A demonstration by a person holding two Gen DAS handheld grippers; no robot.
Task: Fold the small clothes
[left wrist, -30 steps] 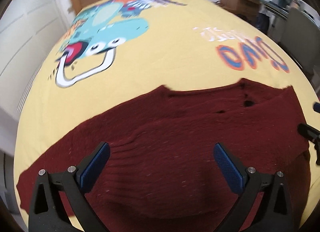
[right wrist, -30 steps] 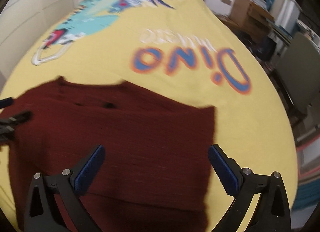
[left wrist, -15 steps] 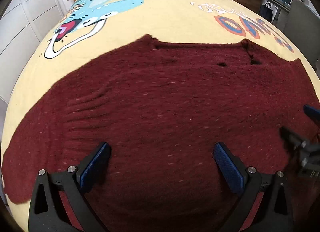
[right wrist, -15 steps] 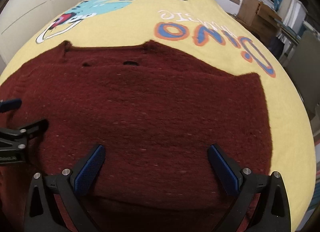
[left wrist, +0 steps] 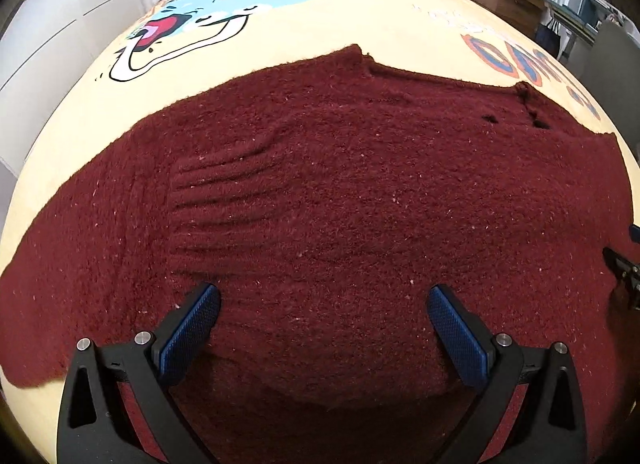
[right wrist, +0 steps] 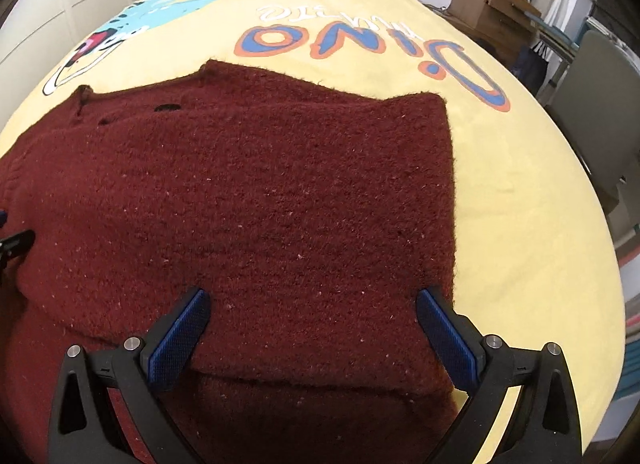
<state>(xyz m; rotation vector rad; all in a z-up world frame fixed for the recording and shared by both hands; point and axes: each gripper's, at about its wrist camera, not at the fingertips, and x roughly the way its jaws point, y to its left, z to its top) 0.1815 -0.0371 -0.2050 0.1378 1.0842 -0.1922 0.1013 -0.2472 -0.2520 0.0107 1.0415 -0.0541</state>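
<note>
Closer in over the maroon sweater (left wrist: 340, 200) than a second ago.
Now filling most of both views, less of the yellow bedspread (right wrist: 520, 192) showing around it; motion blur gone; both pairs of fingers (left wrist: 192, 328) (right wrist: 444, 340) now low above the sweater's near half.

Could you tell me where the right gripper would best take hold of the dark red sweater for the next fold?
Probably the straight right-hand edge of the sweater, near its lower corner. There the knit ends in a clean line on the yellow bedspread, so one finger can slip under from the right. The open right gripper already has its right finger beside that edge.
</note>
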